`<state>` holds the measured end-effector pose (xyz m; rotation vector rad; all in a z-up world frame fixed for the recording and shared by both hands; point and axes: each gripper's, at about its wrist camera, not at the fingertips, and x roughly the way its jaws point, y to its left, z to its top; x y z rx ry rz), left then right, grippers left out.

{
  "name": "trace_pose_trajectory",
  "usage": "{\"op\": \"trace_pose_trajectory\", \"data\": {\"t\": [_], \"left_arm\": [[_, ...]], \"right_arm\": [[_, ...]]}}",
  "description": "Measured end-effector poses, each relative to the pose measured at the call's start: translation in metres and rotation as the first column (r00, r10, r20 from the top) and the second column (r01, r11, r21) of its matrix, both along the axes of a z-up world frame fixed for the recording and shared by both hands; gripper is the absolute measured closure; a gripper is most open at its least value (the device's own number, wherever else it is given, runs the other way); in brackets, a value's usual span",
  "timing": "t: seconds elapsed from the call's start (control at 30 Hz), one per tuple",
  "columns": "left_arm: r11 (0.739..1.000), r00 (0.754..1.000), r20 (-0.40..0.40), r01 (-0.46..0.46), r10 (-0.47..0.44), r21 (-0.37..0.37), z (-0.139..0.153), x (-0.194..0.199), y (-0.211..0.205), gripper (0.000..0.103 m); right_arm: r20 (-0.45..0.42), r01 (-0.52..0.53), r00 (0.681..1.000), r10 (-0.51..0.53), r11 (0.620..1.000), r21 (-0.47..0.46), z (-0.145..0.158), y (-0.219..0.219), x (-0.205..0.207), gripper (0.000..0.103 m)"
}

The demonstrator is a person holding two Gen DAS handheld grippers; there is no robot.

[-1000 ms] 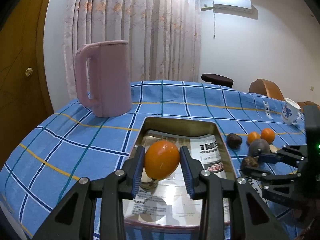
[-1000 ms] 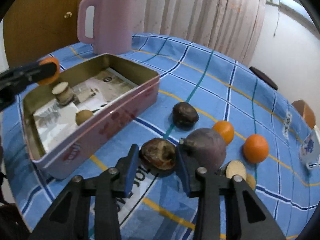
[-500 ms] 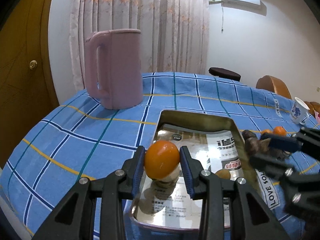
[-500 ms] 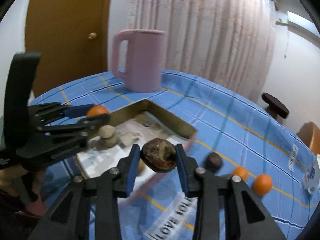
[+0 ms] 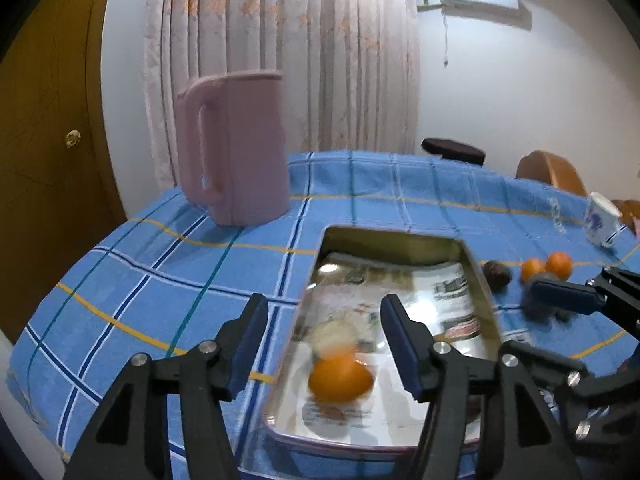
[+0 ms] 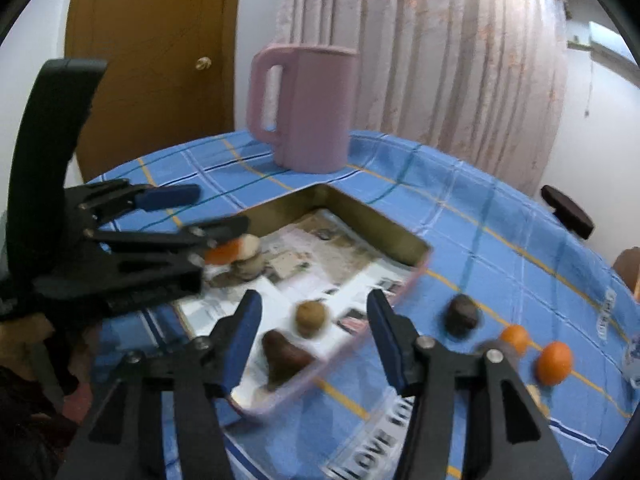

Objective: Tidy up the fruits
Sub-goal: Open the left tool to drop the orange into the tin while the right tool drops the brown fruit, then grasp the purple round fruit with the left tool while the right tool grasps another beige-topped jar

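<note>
Left wrist: orange fruit (image 5: 340, 377) below parted jaws, in tin (image 5: 478, 276).

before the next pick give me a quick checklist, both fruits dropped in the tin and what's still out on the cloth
1. Left gripper: its fingers have just been opening, nothing clamped: ok.
2. Orange fruit lies in the tin, blurred, maybe not yet settled: cannot tell.
3. Right gripper: its fingers have just been opening, nothing pressed: ok.
4. Dark brown fruit lies inside the tin near its wall: ok.
5. Fruits left on the cloth: a dark fruit and two oranges: not ok.
</note>
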<state>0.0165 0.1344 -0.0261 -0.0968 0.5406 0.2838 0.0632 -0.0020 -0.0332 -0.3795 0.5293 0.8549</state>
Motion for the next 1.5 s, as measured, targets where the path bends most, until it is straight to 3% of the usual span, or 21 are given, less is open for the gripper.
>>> {"op": "trace_pose_trajectory", "data": {"t": [0.17, 0.37, 0.57, 1.07, 1.3, 1.5], "left_arm": [[0.998, 0.998, 0.03, 0.063, -0.063, -0.011, 0.009, 0.004, -0.031, 0.042], [0.984, 0.984, -0.002, 0.177, -0.177, -0.008, 0.005, 0.026, -0.086, 0.042], [0.971, 0.97, -0.041, 0.239, -0.239, 0.003, -0.002, 0.046, -0.121, 0.042], [0.969, 0.965, -0.09, 0.247, -0.246, -0.003, -0.015, 0.071, -0.129, 0.042], [0.961, 0.956, -0.098, 0.277, -0.276, -0.003, -0.016, 0.074, -0.142, 0.042], [0.96, 0.954, -0.103, 0.281, -0.281, -0.018, -0.017, 0.079, -0.144, 0.042]], "right_arm": [[0.054, 0.157, 0.986, -0.157, 0.988, -0.001, 0.004, -0.065, 0.015, 0.046], [0.034, 0.325, 0.945, -0.324, 0.946, -0.022, -0.009, -0.126, 0.049, 0.046], [-0.034, 0.321, 0.946, -0.322, 0.947, -0.034, -0.022, -0.139, 0.071, 0.047], [-0.109, 0.232, 0.964, -0.242, 0.968, -0.097, -0.039, -0.12, 0.09, 0.058], [-0.071, 0.216, 0.971, -0.229, 0.964, -0.155, -0.044, -0.109, 0.089, 0.062], [-0.063, 0.233, 0.969, -0.239, 0.968, -0.09, -0.036, -0.118, 0.083, 0.066]]}}
